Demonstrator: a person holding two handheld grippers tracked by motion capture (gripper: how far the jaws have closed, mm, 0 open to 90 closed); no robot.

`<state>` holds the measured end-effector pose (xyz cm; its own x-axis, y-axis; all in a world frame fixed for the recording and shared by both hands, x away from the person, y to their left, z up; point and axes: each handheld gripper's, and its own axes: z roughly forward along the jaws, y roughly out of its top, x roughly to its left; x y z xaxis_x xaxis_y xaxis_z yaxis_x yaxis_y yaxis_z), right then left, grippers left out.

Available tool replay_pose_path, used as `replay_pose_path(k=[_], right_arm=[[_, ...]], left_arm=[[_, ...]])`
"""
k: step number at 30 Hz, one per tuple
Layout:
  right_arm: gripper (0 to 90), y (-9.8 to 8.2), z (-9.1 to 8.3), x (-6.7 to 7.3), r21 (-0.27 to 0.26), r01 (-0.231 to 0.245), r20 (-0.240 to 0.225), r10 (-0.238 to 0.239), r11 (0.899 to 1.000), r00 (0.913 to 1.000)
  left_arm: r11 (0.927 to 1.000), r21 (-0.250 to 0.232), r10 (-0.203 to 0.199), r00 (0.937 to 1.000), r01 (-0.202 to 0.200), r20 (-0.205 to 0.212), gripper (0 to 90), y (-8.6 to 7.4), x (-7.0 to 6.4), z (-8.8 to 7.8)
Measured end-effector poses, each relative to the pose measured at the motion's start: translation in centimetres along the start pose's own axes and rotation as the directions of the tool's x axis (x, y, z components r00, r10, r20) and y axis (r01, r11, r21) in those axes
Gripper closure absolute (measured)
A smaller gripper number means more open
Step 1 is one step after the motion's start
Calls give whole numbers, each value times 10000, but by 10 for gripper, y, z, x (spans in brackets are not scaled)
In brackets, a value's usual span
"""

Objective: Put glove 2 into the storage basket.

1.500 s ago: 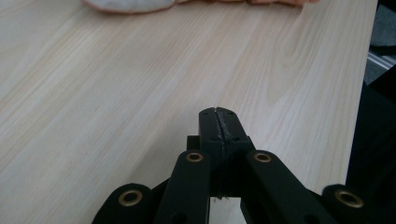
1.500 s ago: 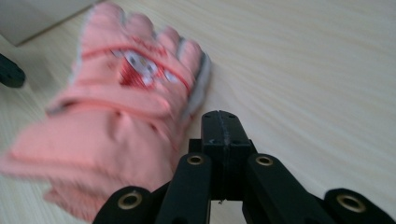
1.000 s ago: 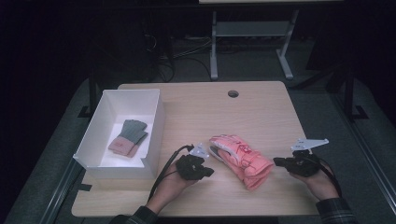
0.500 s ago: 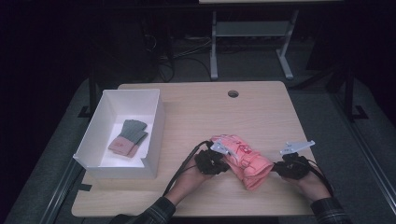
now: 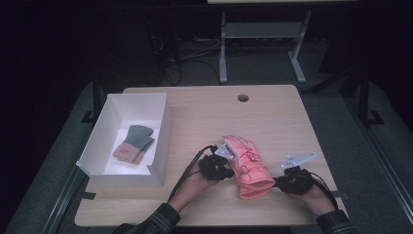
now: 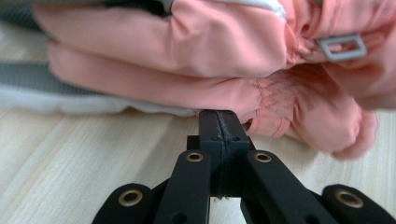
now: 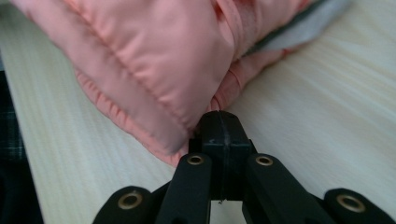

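Pair of pink padded ski gloves (image 5: 247, 165), stacked one on the other, lying flat on the wooden table (image 5: 272, 117) near its front edge. Cuffs toward the front edge, fingers pointing away; grey buckle (image 6: 343, 47) on the strap

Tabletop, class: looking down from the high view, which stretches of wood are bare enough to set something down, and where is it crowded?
Bare wood runs across the table's far half, around the round hole, and along its right edge. The white box, holding small gloves, fills the left side. Near the front it is crowded: the pink gloves lie between the left gripper and right gripper.
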<state>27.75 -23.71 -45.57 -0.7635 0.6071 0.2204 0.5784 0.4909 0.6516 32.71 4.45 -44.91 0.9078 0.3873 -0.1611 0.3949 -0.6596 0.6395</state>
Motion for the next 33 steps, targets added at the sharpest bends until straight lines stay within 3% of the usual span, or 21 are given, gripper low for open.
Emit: replay_pose_path(k=[13,15,23,28,33], right_arm=[[900,10,27,35,255,629,-729,-609,9977,9955],[900,11,31,41,232,757,-835,-735,9969,9938],[900,19,47,66,229,1397,-1319,-1356,9899,9820],[900,20,49,75,234,1659,-1234,-1619,9859,9791],[900,14,32,67,186,1346,-839,-1326,9907,9876]], left_arm=[[9993,348,135,9998,-129,-166,897,-10,13,-10],[9998,146,-154,9997,156,-176,897,-11,14,-10],[9995,200,-241,9996,244,-123,897,-15,19,-15],[9990,314,-308,9994,314,-181,897,-15,21,-17],[9989,187,-418,9986,425,-327,897,-16,24,-21]])
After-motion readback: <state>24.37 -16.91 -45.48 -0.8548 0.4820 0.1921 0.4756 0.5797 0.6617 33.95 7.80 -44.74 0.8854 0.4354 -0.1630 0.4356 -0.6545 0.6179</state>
